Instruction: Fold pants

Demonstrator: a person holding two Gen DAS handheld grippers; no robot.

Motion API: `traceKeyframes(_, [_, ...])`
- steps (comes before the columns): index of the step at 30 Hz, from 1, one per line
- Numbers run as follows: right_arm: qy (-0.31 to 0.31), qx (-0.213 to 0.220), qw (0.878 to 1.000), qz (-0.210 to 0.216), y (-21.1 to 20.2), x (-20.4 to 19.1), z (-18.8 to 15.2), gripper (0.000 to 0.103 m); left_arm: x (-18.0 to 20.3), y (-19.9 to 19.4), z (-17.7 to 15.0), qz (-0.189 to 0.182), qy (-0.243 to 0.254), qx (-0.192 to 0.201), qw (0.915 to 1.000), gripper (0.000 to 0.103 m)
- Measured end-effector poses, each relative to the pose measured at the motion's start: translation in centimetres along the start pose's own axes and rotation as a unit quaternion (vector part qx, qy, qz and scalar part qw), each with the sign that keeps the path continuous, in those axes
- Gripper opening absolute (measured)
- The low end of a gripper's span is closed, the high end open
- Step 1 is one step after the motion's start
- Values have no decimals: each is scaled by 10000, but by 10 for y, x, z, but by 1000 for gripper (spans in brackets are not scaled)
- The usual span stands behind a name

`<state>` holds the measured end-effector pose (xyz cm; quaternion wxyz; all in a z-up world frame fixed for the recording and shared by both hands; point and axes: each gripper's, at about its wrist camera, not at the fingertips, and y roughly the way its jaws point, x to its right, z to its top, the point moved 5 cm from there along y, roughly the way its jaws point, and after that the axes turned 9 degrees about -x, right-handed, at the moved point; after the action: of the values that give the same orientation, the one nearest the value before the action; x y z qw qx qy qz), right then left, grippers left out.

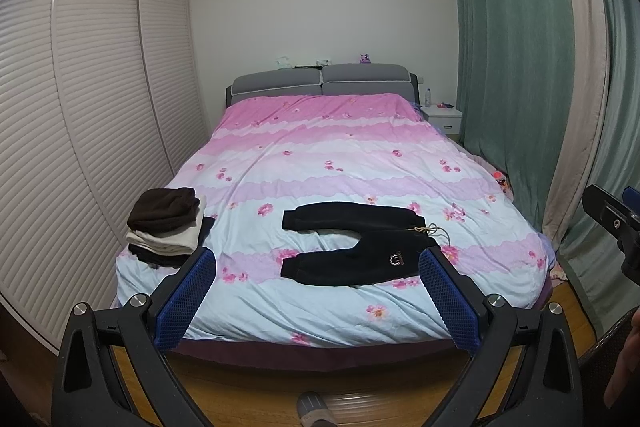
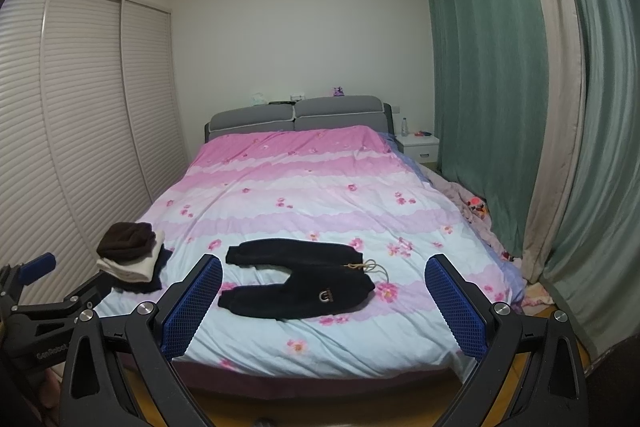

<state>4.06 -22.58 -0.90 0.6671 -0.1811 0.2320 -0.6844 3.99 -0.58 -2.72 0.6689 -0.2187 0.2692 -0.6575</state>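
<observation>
**Pants still unfolded, both grippers waiting at the foot of the bed**

We see small black pants lying flat and spread on the floral duvet of the bed, near its foot edge, legs pointing toward the left side, waistband and tan drawstring toward the right. No fold has been made yet; the whole task is left, we judge. The left hand-held gripper and the right hand-held gripper hover short of the foot edge, both released with fingers wide apart, grasping nothing. A stack of folded clothes sits near the bed's front-left corner.
</observation>
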Motion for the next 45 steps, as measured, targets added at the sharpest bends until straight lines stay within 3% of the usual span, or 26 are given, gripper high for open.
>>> traceKeyframes(45, [8,27,10000,16,-3,2,-5,102,0,0,3,-9,-38,-17,10000,103])
